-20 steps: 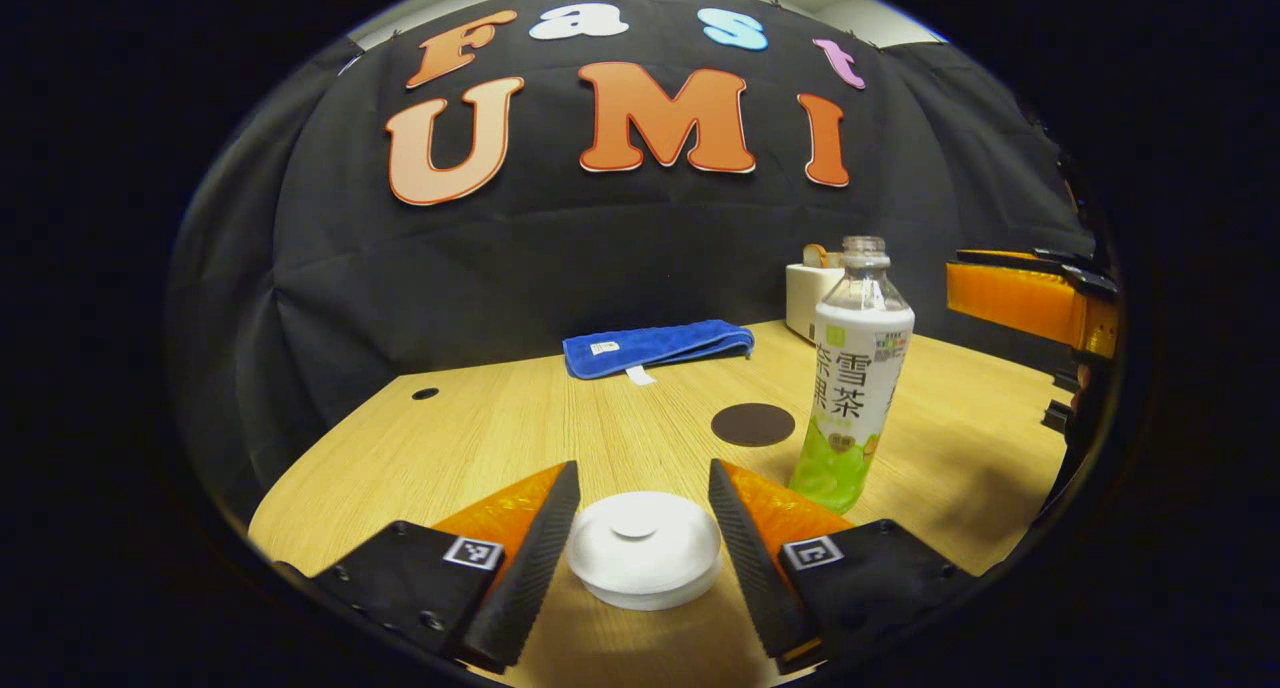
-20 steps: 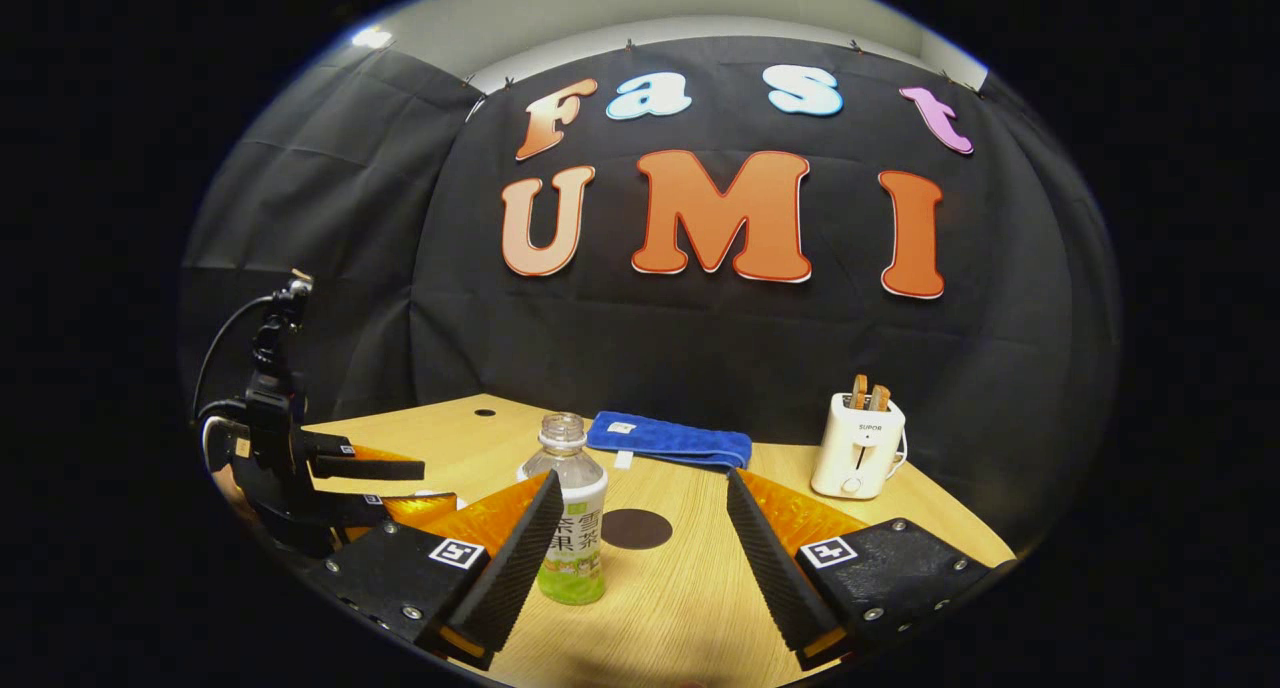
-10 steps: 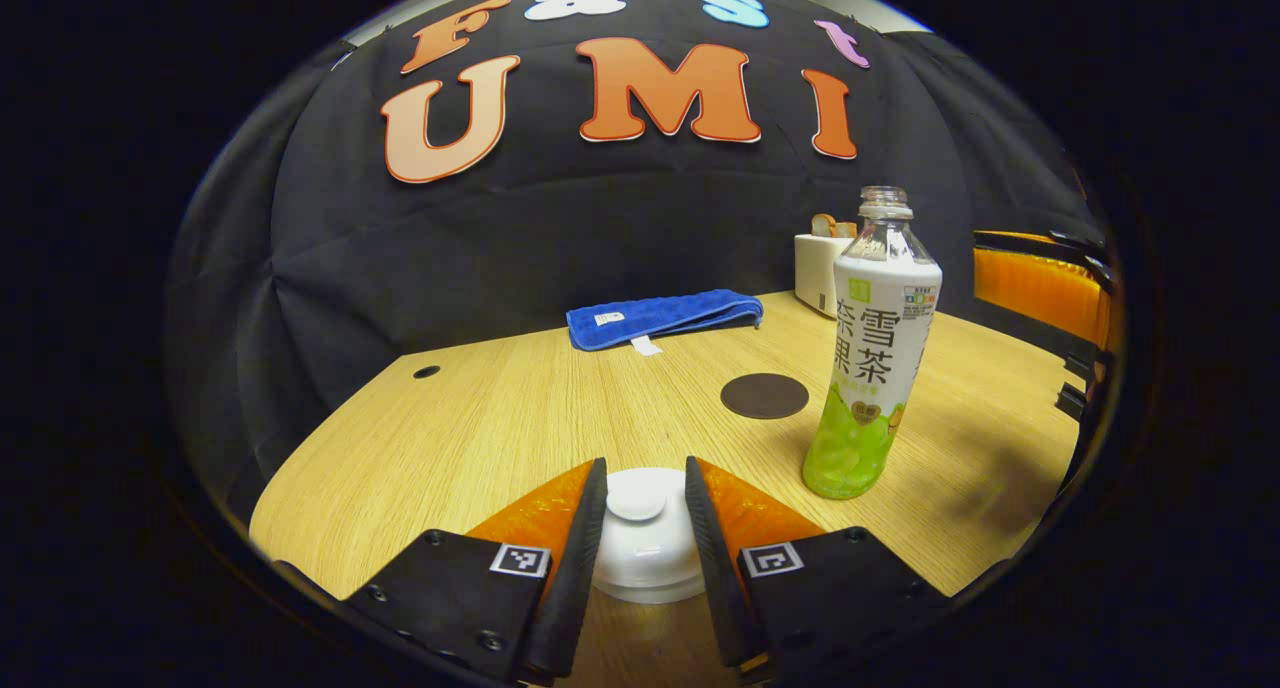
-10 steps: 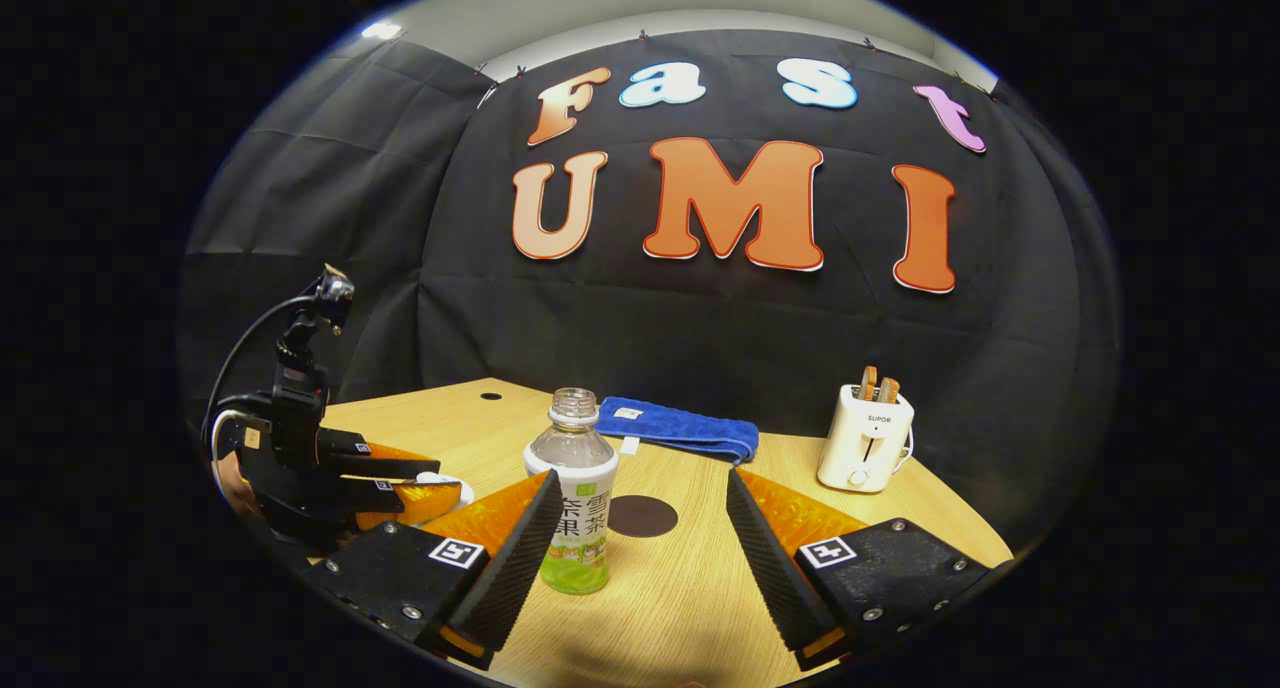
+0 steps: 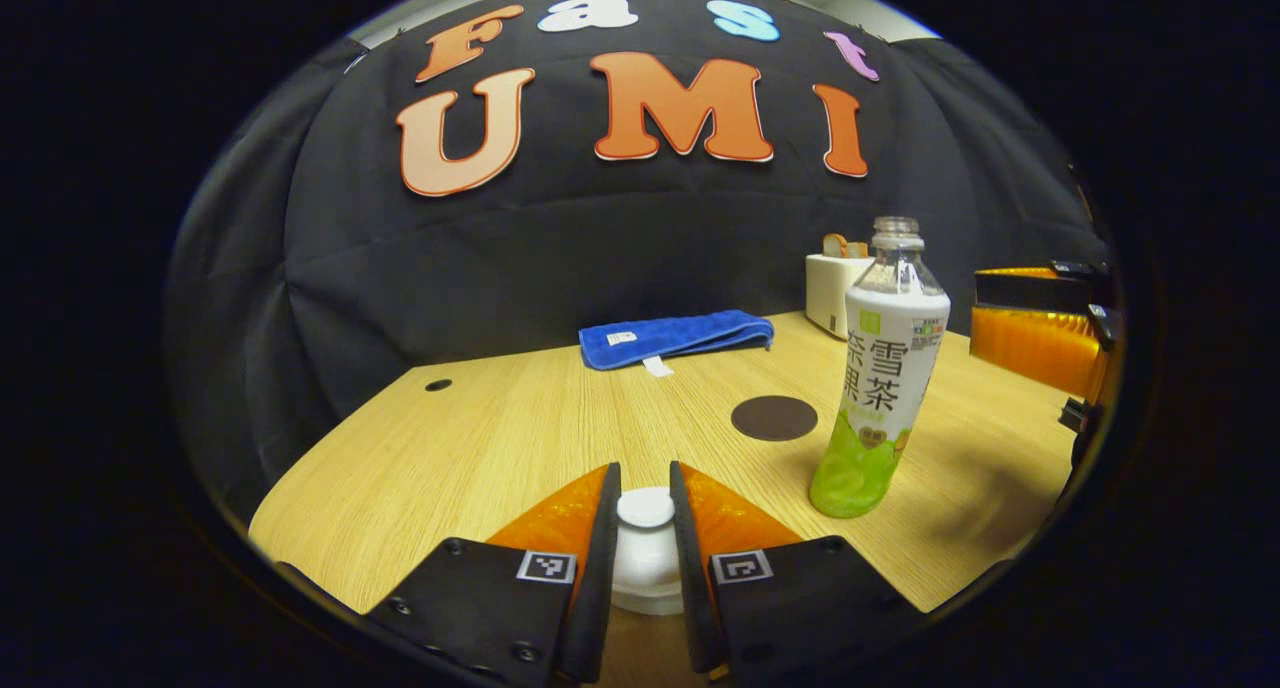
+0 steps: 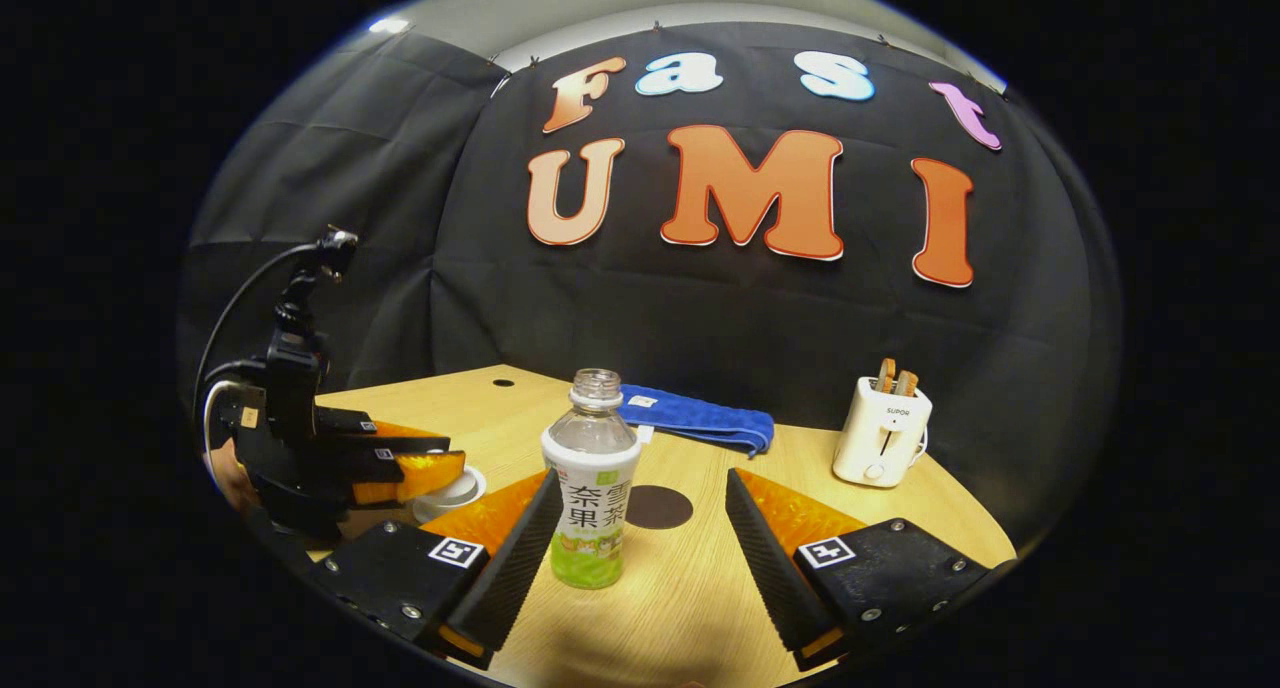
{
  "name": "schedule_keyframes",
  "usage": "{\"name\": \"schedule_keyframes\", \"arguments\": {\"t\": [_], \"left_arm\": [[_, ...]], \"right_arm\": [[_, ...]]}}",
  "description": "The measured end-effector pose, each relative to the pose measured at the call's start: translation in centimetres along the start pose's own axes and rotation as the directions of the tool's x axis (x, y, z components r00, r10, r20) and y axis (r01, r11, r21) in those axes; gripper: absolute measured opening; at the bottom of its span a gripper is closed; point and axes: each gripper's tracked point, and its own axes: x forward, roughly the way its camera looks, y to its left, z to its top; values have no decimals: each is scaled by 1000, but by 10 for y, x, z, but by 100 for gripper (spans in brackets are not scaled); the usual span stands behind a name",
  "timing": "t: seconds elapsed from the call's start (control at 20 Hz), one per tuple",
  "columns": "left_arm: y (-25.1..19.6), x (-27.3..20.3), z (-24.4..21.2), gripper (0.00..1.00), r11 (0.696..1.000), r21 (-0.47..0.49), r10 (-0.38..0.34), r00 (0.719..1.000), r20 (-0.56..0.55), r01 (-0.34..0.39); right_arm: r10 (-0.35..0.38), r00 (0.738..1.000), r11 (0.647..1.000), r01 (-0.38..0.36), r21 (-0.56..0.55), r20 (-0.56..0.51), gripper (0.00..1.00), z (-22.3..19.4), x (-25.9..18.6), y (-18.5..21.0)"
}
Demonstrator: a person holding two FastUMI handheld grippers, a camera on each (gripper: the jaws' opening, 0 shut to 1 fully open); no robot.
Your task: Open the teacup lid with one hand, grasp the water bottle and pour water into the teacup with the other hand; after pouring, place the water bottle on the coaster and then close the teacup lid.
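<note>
Jaws of the left gripper (image 5: 645, 528) clamp the teacup lid (image 5: 645, 508) knob; lift straight up (no tilt). Right gripper (image 6: 640, 528) gapes wide behind the water bottle (image 6: 592, 488).

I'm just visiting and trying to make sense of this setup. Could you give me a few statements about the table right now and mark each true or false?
1. The left tongs are closed on the knob of the teacup lid. True.
2. The water bottle has its cap on. False: its mouth is open, with no cap.
3. The right tongs grip the bottle. False: they are open, and the bottle stands free on the table.
4. The bottle stands on the coaster. False: it stands beside it.
5. A blue towel lies near the back wall. True.
</note>
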Motion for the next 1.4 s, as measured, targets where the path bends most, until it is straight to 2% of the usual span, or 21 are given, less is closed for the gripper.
{"name": "schedule_keyframes", "arguments": {"t": [0.1, 0.15, 0.2, 0.3, 0.35, 0.45, 0.5, 0.55, 0.65, 0.7, 0.8, 0.9, 1.0, 1.05, 1.1, 1.4], "left_arm": [[8, -3, 7, 35, 1000, -11, 17, 1000, 24, -17], [11, -4, 9, 32, 999, -18, 27, 999, 34, -26], [15, -5, 12, 35, 999, -20, 34, 999, 42, -33], [23, -9, 16, 32, 998, -21, 53, 997, 54, -52], [27, -10, 17, 35, 998, -24, 62, 996, 60, -61], [34, -13, 20, 32, 996, -36, 78, 994, 74, -75], [38, -16, 22, 35, 996, -41, 87, 993, 80, -84], [44, -19, 23, 32, 994, -47, 98, 991, 87, -95], [54, -23, 25, 35, 992, -60, 117, 988, 98, -111], [58, -25, 25, 32, 991, -68, 123, 987, 100, -117], [69, -28, 24, 35, 988, -78, 139, 985, 102, -132], [79, -33, 22, 32, 986, -76, 154, 982, 105, -147], [87, -37, 19, 35, 984, -75, 167, 980, 104, -160], [91, -39, 17, 35, 983, -78, 176, 979, 105, -168], [94, -40, 15, 33, 982, -84, 180, 978, 104, -171], [113, -48, 5, 38, 975, -99, 206, 974, 95, -197]], "right_arm": [[19, 1000, 1000, -19, 2, -10, 98, -5, 4, 7], [26, 999, 1000, -26, 2, -21, 98, -7, 7, 9], [36, 999, 999, -36, 7, -32, 98, -11, 10, 12], [57, 996, 998, -56, 23, -70, 98, -26, 18, 21], [63, 995, 998, -61, 29, -83, 98, -30, 22, 24], [65, 992, 998, -62, 30, -104, 98, -38, 30, 28], [62, 991, 998, -59, 31, -117, 98, -42, 32, 30], [63, 990, 998, -59, 31, -125, 98, -45, 38, 32], [66, 988, 998, -62, 30, -139, 95, -48, 45, 37], [61, 987, 998, -58, 27, -145, 93, -50, 48, 39], [55, 985, 998, -52, 26, -162, 90, -56, 49, 42], [41, 982, 999, -37, 26, -183, 80, -63, 54, 42], [24, 981, 1000, -21, 20, -191, 74, -65, 55, 42], [27, 981, 999, -23, 22, -191, 66, -64, 56, 44], [32, 980, 999, -29, 15, -195, 67, -64, 56, 46], [-8, 984, 990, -17, -139, -177, 65, -50, 60, 41]]}}
